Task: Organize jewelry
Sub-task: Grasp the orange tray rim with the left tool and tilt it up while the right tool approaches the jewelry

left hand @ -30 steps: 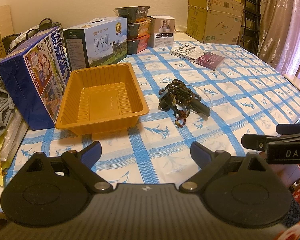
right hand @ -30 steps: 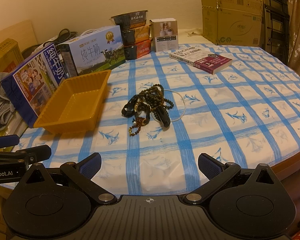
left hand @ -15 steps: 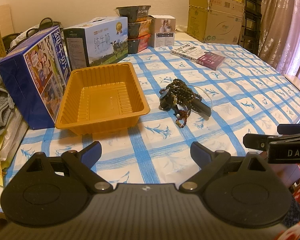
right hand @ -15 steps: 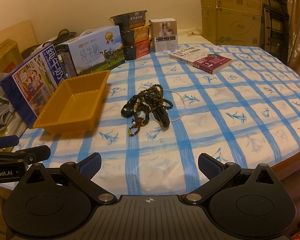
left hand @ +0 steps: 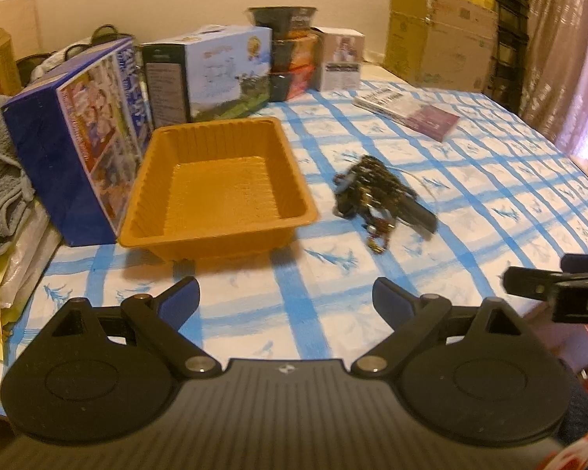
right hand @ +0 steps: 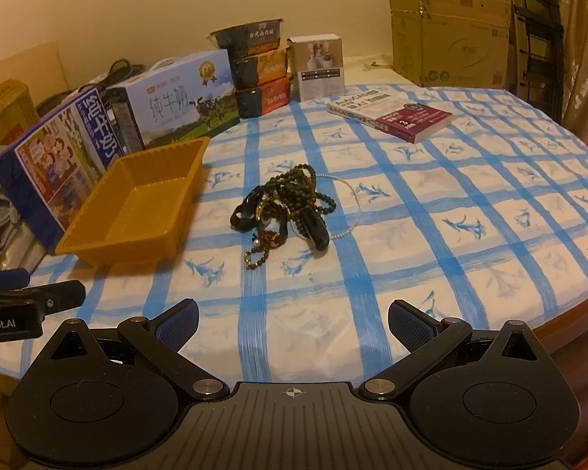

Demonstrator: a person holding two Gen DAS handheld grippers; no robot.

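A tangled pile of jewelry (right hand: 284, 205), with dark bead strands, black bangles, a red bead bracelet and a thin pearl strand, lies on the blue-checked tablecloth (right hand: 431, 250). It also shows in the left wrist view (left hand: 376, 199). An empty orange plastic tray (left hand: 219, 192) stands to its left, also seen in the right wrist view (right hand: 137, 207). My left gripper (left hand: 286, 299) is open and empty, near the table's front edge, facing the tray. My right gripper (right hand: 294, 323) is open and empty, in front of the pile and well short of it.
Two milk cartons (left hand: 94, 125) (right hand: 180, 105) stand behind and left of the tray. Stacked food bowls (right hand: 258, 66), a small white box (right hand: 319, 66) and a book (right hand: 390, 115) lie at the back. A cardboard box (right hand: 450, 31) stands at the far right. Grey cloth (left hand: 0, 188) hangs at the left.
The left gripper has moved a little forward and tilted, so the tray and pile sit lower and blurred in its view. The right gripper has edged closer to the pile. Both stayed open.
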